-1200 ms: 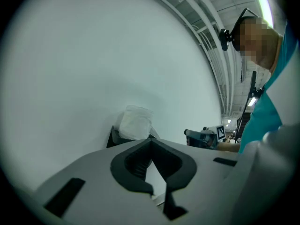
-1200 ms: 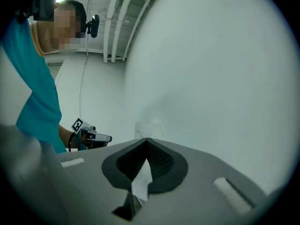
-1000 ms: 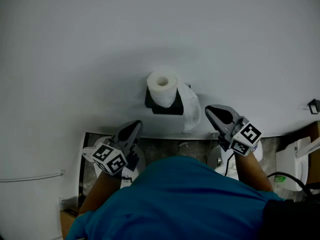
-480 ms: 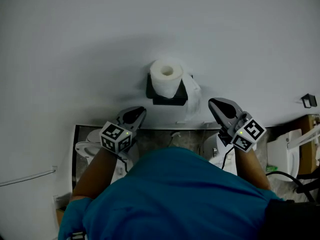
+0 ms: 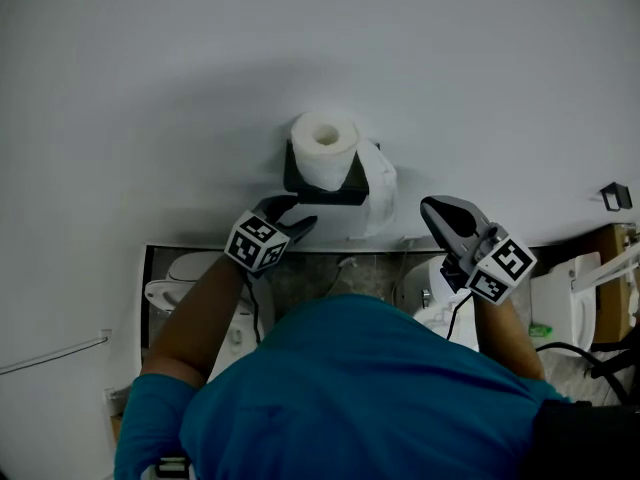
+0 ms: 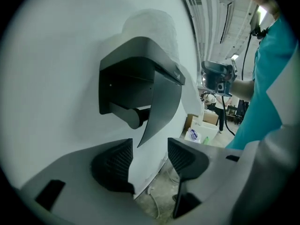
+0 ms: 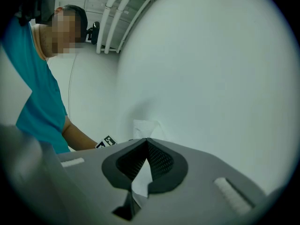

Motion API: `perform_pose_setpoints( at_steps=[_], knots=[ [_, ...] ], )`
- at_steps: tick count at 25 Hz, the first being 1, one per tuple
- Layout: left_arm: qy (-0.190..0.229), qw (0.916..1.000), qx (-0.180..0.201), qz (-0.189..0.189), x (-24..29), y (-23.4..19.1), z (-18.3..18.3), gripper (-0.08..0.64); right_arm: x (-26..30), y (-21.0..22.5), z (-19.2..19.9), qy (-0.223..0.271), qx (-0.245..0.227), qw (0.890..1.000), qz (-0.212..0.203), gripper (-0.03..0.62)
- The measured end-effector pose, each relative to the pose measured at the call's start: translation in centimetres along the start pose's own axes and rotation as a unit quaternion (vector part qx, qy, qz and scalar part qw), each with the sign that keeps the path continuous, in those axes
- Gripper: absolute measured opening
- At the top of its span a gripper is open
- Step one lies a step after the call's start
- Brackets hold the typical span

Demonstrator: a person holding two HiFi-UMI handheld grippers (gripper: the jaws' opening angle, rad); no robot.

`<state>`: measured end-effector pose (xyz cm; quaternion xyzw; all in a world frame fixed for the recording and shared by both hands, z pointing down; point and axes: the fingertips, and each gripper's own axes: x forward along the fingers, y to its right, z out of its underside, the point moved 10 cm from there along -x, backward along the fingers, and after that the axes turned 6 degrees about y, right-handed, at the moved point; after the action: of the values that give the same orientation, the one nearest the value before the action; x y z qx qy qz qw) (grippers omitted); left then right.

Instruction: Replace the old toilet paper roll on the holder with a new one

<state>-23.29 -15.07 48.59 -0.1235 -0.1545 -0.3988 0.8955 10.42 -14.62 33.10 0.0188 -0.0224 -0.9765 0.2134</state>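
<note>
Black plastic wall holder (image 5: 335, 196): its spindle (image 6: 133, 117) is bare, and a white toilet paper roll (image 5: 324, 148) sits on top. My left gripper (image 5: 298, 211) is just below it, jaws just opened, nothing between them. My right gripper (image 5: 432, 211) is clenched empty in open room to the right.

L gripper (image 5: 292, 214): jaws wide apart and have just been opening. Ribbed pads (image 6: 114, 163) face each other, nothing gripped btwn them. Marker cube (image 5: 257, 244) sits right behind the fingers. Bare L forearm (image 5: 195, 313) runs back from there to a teal sleeve (image 5: 150, 418).

R gripper (image 5: 432, 208): jaws closed, fingertips (image 7: 154, 146) meet at a point, pads together w/ nothing clamped. Its cube (image 5: 506, 265) is just behind the fingers, and R forearm (image 5: 505, 333) trails back to the torso (image 5: 360, 398).

Both grippers point fwd, away from the torso, the two sets of fingers well apart. In the right gripper view the L forearm shows left of the R fingers.
</note>
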Motion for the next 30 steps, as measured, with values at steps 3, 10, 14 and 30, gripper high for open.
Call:
perform_pose_setpoints(
  at_steps=[3,10,14,30],
  knots=[
    [-0.007,0.9999,0.005,0.008,0.5,0.2,-0.1,0.232,-0.3,-0.1,-0.1,-0.002,-0.001,1.000,0.000,-0.003],
    [-0.004,0.9996,-0.006,0.028,-1.0,1.0,0.3,0.066,-0.5,-0.1,-0.2,-0.002,-0.002,1.000,-0.001,-0.003],
    [0.007,0.9965,-0.006,0.084,-3.3,2.8,0.4,0.055,-0.1,-0.1,-0.4,0.000,-0.005,1.000,-0.006,-0.003],
    [0.043,0.9815,-0.084,0.167,-6.3,4.6,-1.5,0.069,7.2,-2.0,-6.2,-0.053,-0.171,0.977,-0.113,-0.002]
  ],
)
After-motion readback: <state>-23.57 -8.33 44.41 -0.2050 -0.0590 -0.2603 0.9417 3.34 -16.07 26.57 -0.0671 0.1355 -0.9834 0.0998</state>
